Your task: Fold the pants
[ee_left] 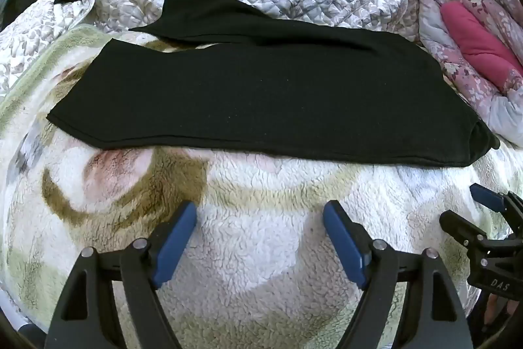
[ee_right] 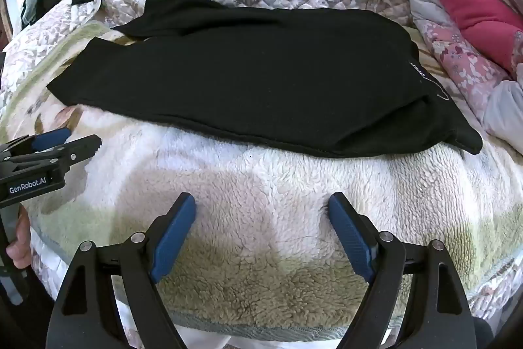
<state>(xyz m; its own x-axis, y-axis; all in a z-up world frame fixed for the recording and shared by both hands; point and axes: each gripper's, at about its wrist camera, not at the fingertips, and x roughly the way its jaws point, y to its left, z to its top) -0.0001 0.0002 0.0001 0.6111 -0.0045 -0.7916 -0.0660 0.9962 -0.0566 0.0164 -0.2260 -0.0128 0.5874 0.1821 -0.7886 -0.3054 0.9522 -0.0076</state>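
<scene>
In the left wrist view, the left gripper (ee_left: 260, 219) hangs with its fingers wide apart and nothing between them, over bare fleece blanket (ee_left: 261, 251). The black pants (ee_left: 261, 94) lie flat beyond the fingertips, stretched across the view, their near edge a little way ahead of both blue pads and touching neither. One leg end sits ahead and to the left of the fingers, the second leg peeks out behind it, and the wider end trails off ahead to the right. The likely trouble here is the fluffy blanket: a low pinch at the pants' thin edge could catch the pile along with the cloth, or take only the top layer, so the fold would drag crooked. The right gripper (ee_left: 483, 218) shows at the right edge, also clear of the cloth. In the right wrist view, the right gripper (ee_right: 261, 215) is likewise spread wide and empty above the blanket (ee_right: 261, 192). The pants (ee_right: 248, 77) lie ahead of its fingertips, the waist end with faint white marking ahead to the right, closest to the right finger yet apart from it. The left gripper (ee_right: 65, 143) sits off to the left. If the two grips close unevenly, the legs could slide out of line.
</scene>
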